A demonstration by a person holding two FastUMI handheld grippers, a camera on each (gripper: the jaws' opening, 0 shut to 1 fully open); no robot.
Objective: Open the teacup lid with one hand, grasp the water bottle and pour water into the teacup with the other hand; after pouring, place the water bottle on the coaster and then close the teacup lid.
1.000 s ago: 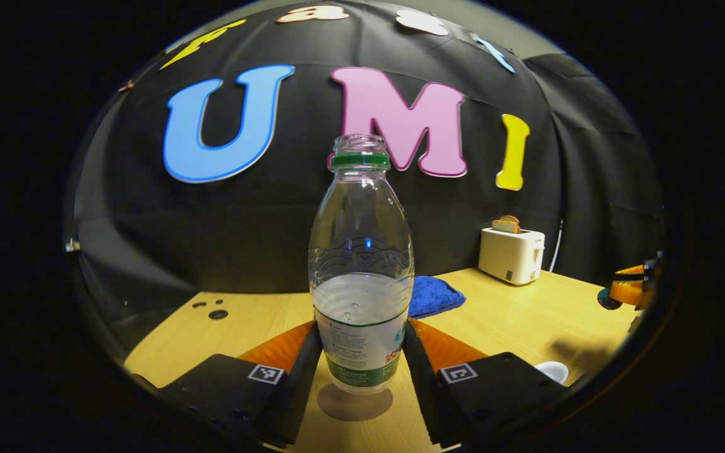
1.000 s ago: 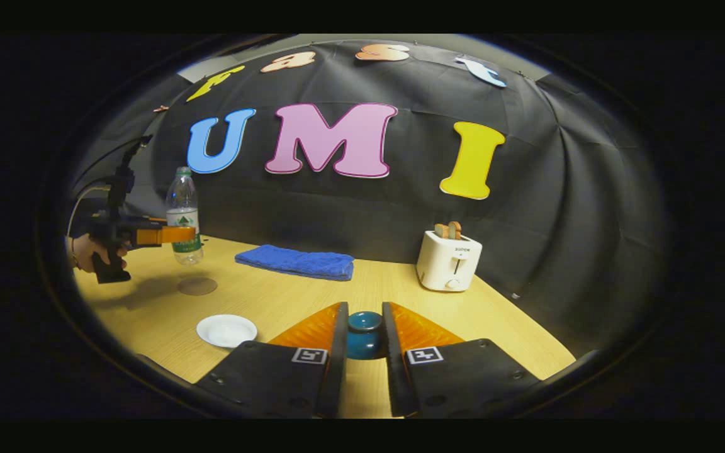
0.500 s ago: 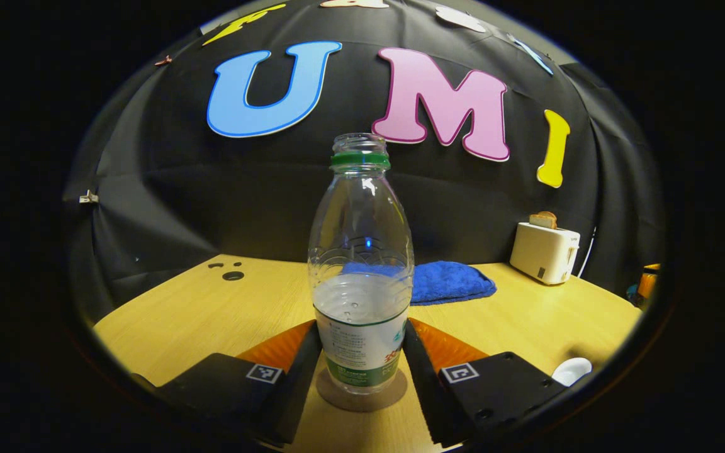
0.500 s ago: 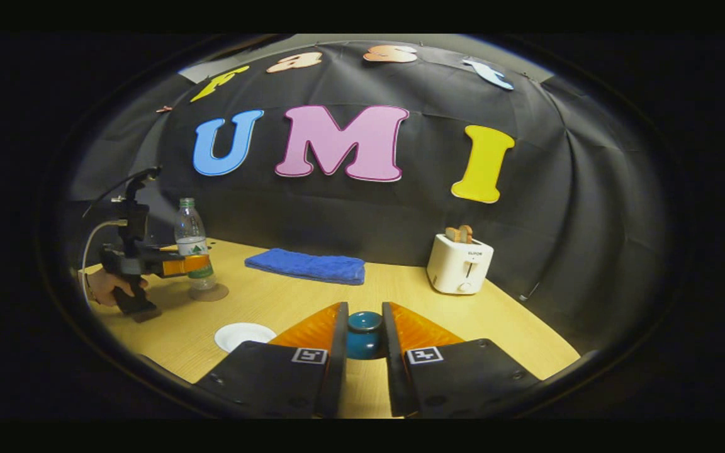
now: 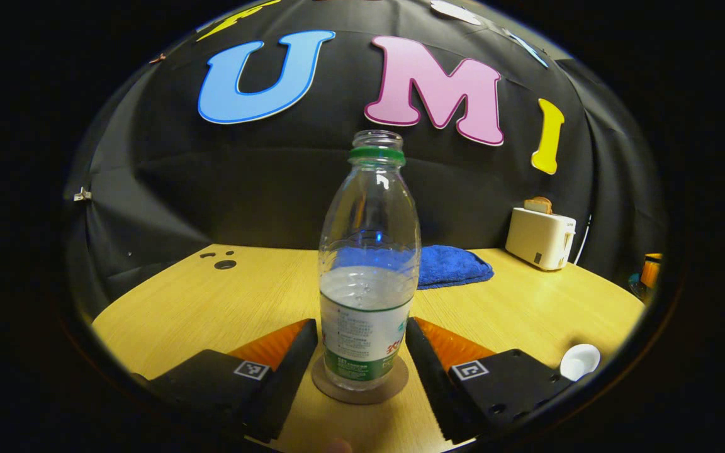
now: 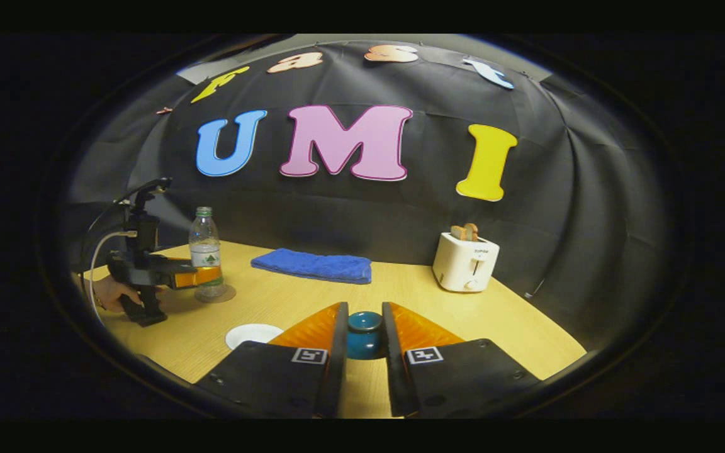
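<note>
A clear water bottle (image 5: pixel 367 264), uncapped with a green neck ring and partly full, stands upright on the round brown coaster (image 5: pixel 359 389). My left gripper (image 5: pixel 362 322) is open, its fingers flanking the bottle's label at a slight gap. In the right gripper view the bottle (image 6: pixel 206 250) and coaster (image 6: pixel 216 294) sit far left, with the left gripper (image 6: pixel 202 275) and a hand beside them. My right gripper (image 6: pixel 364 308) is shut on the teal teacup lid (image 6: pixel 364 335), held above the table. The white teacup (image 6: pixel 253 335) stands open at front left, and shows low on the right in the left gripper view (image 5: pixel 579 361).
A folded blue towel (image 6: pixel 312 265) lies at the back of the wooden table (image 6: pixel 494 327). A white toaster (image 6: pixel 465 263) with bread in it stands at the back right. Two small holes (image 5: pixel 224 264) mark the table's far left corner.
The bottle came down from above the table onto the coaster. My left gripper's fingers have eased off it. The right gripper keeps holding the lid in the same place.
</note>
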